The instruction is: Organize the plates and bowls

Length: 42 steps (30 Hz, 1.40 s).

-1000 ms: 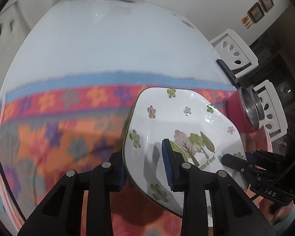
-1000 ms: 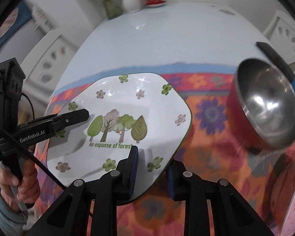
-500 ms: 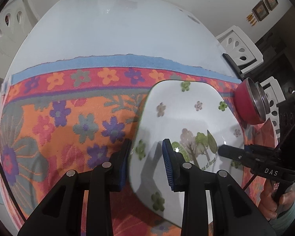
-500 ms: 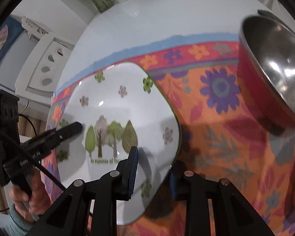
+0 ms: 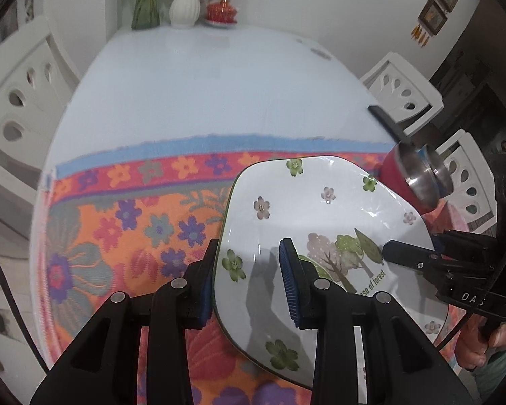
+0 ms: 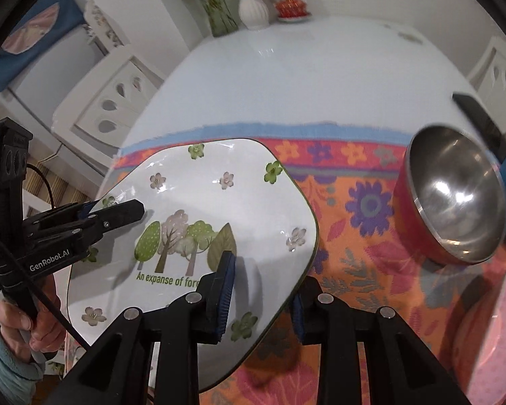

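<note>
Both grippers, left gripper (image 5: 249, 283) and right gripper (image 6: 261, 295), clamp opposite edges of the white squarish tree-printed ceramic plate (image 5: 307, 222) (red-sided steel bowl (image 6: 455, 195) beyond right's fingers).

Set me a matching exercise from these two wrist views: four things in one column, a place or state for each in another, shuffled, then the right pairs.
Things:
1. tree-print plate
2. red bowl
3. white vase
4. floral mat

Places or states:
A. at the table's far end, holding flowers
B. gripped at opposite edges by the left gripper and the right gripper
C. spread over the table's near end
D. tilted, steel inside showing, right of the plate

Pairs: 1-B, 2-D, 3-A, 4-C
</note>
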Motion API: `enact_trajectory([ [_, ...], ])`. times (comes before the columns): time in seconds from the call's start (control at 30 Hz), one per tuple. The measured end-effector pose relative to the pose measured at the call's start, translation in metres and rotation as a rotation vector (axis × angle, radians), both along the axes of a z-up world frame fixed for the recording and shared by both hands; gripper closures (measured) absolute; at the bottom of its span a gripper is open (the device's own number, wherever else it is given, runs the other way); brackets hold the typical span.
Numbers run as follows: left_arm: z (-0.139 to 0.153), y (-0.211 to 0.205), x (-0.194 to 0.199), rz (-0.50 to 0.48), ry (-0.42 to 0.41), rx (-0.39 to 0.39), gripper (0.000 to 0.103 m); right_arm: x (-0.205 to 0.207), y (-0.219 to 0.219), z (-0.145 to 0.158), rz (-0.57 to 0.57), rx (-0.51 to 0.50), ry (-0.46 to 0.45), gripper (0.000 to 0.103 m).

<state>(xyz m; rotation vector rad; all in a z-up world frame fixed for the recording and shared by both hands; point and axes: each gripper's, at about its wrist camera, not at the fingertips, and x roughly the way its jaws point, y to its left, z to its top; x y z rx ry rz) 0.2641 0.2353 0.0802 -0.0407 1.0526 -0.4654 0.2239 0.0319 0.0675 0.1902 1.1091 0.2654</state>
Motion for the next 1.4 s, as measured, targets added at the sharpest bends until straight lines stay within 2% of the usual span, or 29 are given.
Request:
enact_trajectory([
  [0.33, 0.058, -0.002, -0.042, 0.001, -0.11, -0.035, 0.073, -0.047, -0.006, 0.061, 0.012, -0.001, -0.112, 0.075],
  [0.57, 0.079, 0.003, -0.091, 0.001, -0.144, -0.044, 0.073, -0.104, -0.005, 0.089, 0.01, -0.002, -0.153, 0.075],
  [0.7, 0.073, 0.015, -0.12, 0.02, -0.123, -0.044, 0.073, -0.135, 0.006, 0.083, 0.014, 0.011, -0.145, 0.075],
  [0.9, 0.055, 0.036, -0.171, 0.065, -0.083, -0.029, 0.073, -0.182, 0.028, 0.059, 0.058, 0.051, -0.08, 0.075],
  [1.17, 0.027, 0.057, -0.24, 0.114, -0.013, -0.01, 0.073, -0.238, 0.049, 0.032, 0.115, 0.055, -0.009, 0.075],
  [1.4, 0.005, 0.075, -0.271, 0.168, 0.027, -0.009, 0.073, -0.268, 0.067, 0.011, 0.163, 0.049, 0.039, 0.075],
])
